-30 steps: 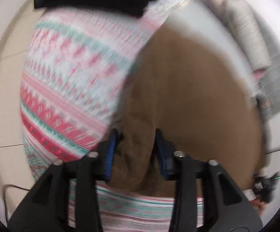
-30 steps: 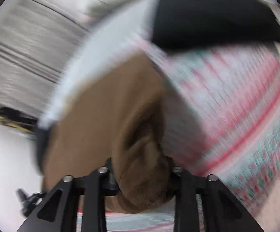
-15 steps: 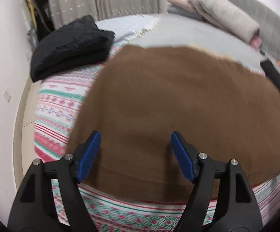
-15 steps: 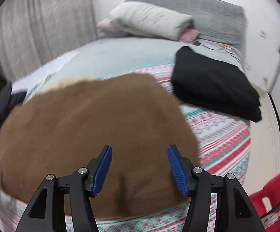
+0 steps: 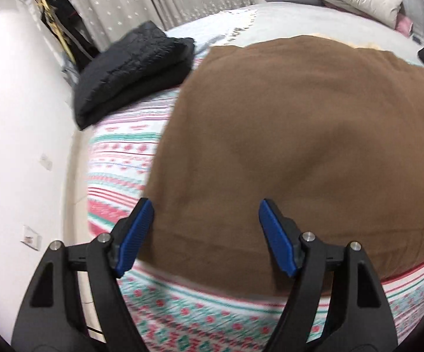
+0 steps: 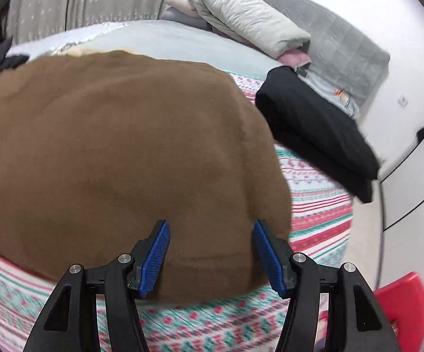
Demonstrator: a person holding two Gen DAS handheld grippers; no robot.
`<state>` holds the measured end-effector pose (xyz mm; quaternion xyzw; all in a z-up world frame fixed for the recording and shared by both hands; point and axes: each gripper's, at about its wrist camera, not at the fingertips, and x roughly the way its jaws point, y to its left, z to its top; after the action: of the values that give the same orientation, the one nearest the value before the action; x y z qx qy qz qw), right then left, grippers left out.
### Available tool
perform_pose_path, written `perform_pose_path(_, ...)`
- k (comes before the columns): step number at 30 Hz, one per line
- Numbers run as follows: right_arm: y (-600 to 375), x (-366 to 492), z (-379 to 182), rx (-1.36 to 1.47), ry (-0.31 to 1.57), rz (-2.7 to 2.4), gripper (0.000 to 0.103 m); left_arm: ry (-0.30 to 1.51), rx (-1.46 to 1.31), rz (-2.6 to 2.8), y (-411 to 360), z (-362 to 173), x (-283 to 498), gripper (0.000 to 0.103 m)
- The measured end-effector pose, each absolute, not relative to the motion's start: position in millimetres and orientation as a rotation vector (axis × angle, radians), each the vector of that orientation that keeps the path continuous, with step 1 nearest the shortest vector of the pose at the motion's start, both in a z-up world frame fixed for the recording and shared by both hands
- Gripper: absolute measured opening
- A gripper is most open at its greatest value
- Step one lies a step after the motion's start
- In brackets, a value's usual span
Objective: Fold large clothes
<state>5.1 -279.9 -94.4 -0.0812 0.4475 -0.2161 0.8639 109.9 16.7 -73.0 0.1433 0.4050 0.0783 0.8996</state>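
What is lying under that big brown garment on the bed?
The brown garment lies on a patterned red, green and white bedspread, which shows around its near and side edges. A pale yellowish edge peeks out at its far side. Anything else beneath is covered.

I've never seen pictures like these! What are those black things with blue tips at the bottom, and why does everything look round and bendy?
Those are two pinching tools; a person holds one in each hand. Each carries a small camera with a bulging lens, which bends the picture. One view looks along the left gripper, the other along the right gripper. Both have just been opening and now hold nothing. Below them a brown garment lies spread on a bed with a patterned bedspread. Folded black clothes lie beside it, and rolled bedding sits further back.
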Motion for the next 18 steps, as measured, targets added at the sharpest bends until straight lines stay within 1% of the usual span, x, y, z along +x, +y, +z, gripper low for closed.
perform_pose_path(2, -282, 1, -93, -0.204, 0.942, -0.472, 0.061, 0.843, 0.306, 0.199, 25, -72, 105, 0.077)
perform_pose_path(4, -287, -4, -90, -0.196, 0.95, -0.49, 0.061, 0.864, 0.254, 0.191, 37, -70, 103, 0.077)
perform_pose_path(8, -308, -14, -83, -0.11, 0.964, -0.521, 0.061, 0.891, 0.156, 0.166, 57, -62, 96, 0.077)
perform_pose_path(12, -313, -27, -67, -0.003, 0.946, -0.491, 0.061, 0.926, 0.106, 0.135, 58, -54, 85, 0.078)
perform_pose_path(16, -300, -41, -48, 0.087, 0.896, -0.408, 0.061, 0.937, 0.076, 0.087, 45, -50, 70, 0.087)
perform_pose_path(18, -291, -45, -44, 0.1, 0.88, -0.385, 0.061, 0.943, 0.075, 0.07, 37, -49, 65, 0.088)
